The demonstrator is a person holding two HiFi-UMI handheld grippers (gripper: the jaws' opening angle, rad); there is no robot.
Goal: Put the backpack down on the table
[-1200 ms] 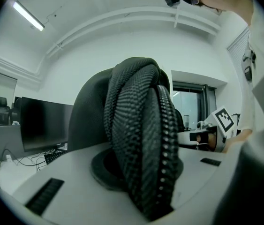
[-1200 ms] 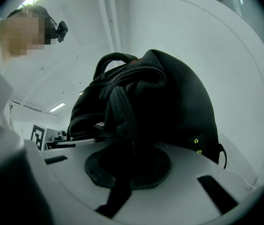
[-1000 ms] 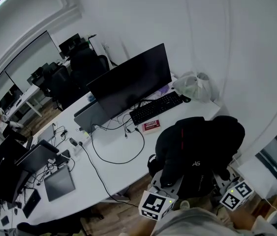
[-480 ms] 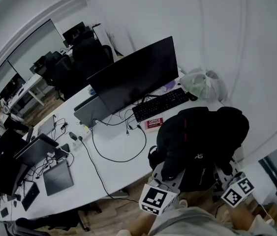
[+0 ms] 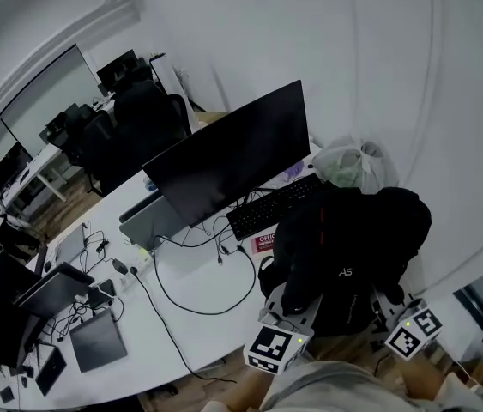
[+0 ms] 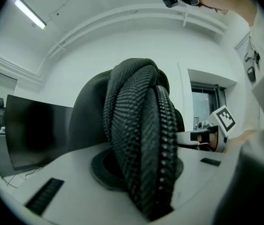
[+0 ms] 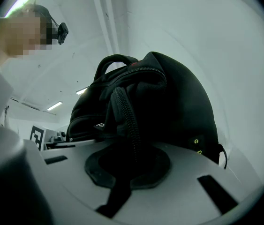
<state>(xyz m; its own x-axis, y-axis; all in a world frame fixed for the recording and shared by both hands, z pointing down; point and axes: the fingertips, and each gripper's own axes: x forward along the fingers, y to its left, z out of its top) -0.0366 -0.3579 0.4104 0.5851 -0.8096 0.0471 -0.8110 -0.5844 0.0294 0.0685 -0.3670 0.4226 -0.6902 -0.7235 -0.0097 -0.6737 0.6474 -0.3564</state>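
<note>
Holding the backpack [image 5: 348,247] at lower right of the head view, over the worktop [image 5: 198,303] edge, seemingly not yet set down. Clamping left hand-held gripper [image 6: 143,191] on its padded strap [image 6: 139,125], right hand-held gripper [image 7: 122,182] on a thin strap [image 7: 127,121], likely to share the weight.

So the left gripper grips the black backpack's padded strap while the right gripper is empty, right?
No, the right gripper isn't empty: the right gripper view shows its jaws shut on another strap of the backpack. The left gripper does grip the padded strap.
</note>
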